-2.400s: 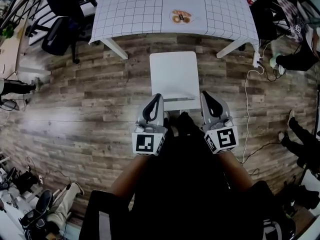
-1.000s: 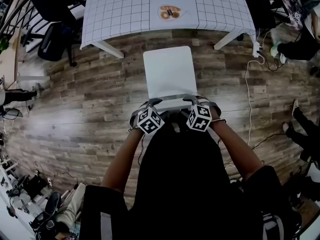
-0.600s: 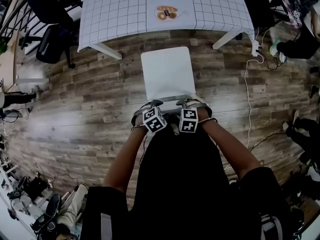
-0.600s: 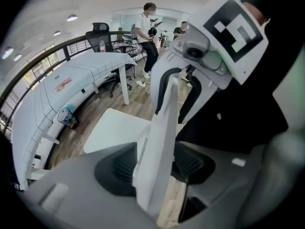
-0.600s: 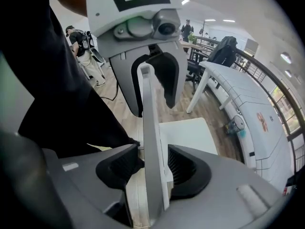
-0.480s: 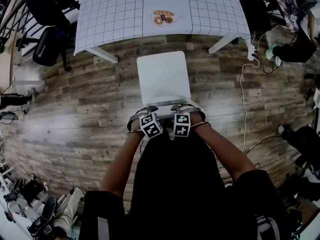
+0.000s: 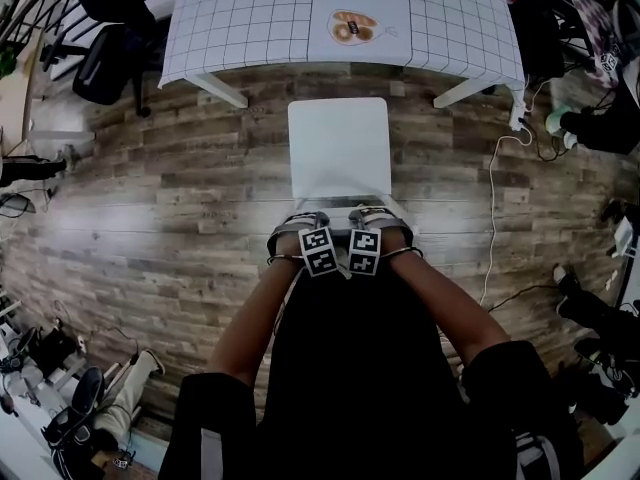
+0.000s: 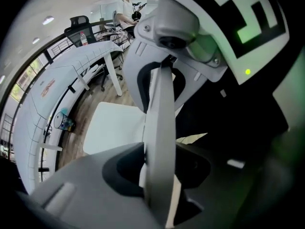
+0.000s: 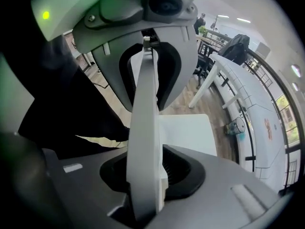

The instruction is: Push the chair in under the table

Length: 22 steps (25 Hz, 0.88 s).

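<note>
Two units, left gripper [image 7: 303, 224] and right gripper [image 7: 376, 218], jaws just closing, clamp the backrest of the white chair [image 7: 338, 148]. It stands short of the gridded table [image 7: 250, 18], wood floor [image 7: 200, 188] between. A white cable [image 7: 492, 218] lies rightward.

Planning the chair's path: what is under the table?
Two white legs and wood floor show at the near edge; the checked tablecloth hides the rest.
</note>
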{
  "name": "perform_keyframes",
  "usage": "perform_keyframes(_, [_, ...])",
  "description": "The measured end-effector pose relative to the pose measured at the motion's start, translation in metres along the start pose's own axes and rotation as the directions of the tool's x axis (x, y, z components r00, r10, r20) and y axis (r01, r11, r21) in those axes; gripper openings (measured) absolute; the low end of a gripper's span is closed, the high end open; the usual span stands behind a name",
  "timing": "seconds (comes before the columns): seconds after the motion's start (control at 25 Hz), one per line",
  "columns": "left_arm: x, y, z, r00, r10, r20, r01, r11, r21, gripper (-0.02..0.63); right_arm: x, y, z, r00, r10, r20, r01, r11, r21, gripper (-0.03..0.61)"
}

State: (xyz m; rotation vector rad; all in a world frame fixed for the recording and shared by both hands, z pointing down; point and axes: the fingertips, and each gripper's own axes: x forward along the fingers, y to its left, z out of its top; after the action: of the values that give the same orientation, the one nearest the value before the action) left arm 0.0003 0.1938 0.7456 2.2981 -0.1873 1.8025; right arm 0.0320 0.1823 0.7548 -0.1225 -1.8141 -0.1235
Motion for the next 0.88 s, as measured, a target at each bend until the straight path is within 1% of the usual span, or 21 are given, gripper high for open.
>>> perform_keyframes(0.04, [0.002,0.002,-0.001,1.0,0.009,-0.009,-0.009,1.0,0.004,0.14,0.001,-0.001,-0.001,1.0,0.0,-0.008,0.0,1.0,0.004,0.114])
perform_keyframes(0.08, [0.004,0.005,-0.002,1.0,0.016,-0.018,-0.016,1.0,0.005,0.112,0.002,-0.001,-0.002,1.0,0.0,-0.016,0.0,1.0,0.002,0.11])
perform_keyframes(0.12, [0.006,0.006,-0.003,0.999,0.015,-0.028,-0.015,1.0,0.004,0.098,0.002,-0.001,-0.002,1.0,-0.002,-0.023,0.002,1.0,-0.004,0.094])
perform_keyframes(0.24, [0.009,0.007,-0.004,0.999,-0.013,-0.05,0.013,1.0,0.0,0.104,0.003,-0.002,-0.001,0.999,-0.021,-0.03,0.02,1.0,-0.019,0.077])
perform_keyframes(0.4, [0.009,0.006,-0.002,0.998,0.004,-0.07,0.002,0.997,0.076,0.091,0.002,-0.002,-0.002,0.999,-0.019,-0.03,0.018,1.0,-0.011,0.072])
perform_keyframes(0.48, [0.009,0.008,-0.002,0.997,0.009,-0.075,-0.001,0.995,0.103,0.087,0.002,-0.005,-0.003,0.999,-0.016,-0.033,0.015,1.0,-0.011,0.074])
perform_keyframes(0.56, [0.009,0.009,-0.003,0.996,0.009,-0.084,0.0,0.994,0.106,0.089,0.003,-0.006,-0.002,0.999,-0.01,-0.034,0.009,1.0,-0.008,0.074])
perform_keyframes(0.72, [0.007,0.013,0.001,0.995,0.032,-0.09,-0.023,0.995,0.098,0.083,0.0,-0.01,-0.005,0.999,0.019,-0.033,-0.018,1.0,0.018,0.078])
perform_keyframes(0.88, [-0.001,0.035,0.002,0.993,0.052,-0.104,-0.042,0.995,0.096,0.081,-0.005,-0.032,-0.001,1.0,0.016,-0.012,-0.016,1.0,0.007,0.077])
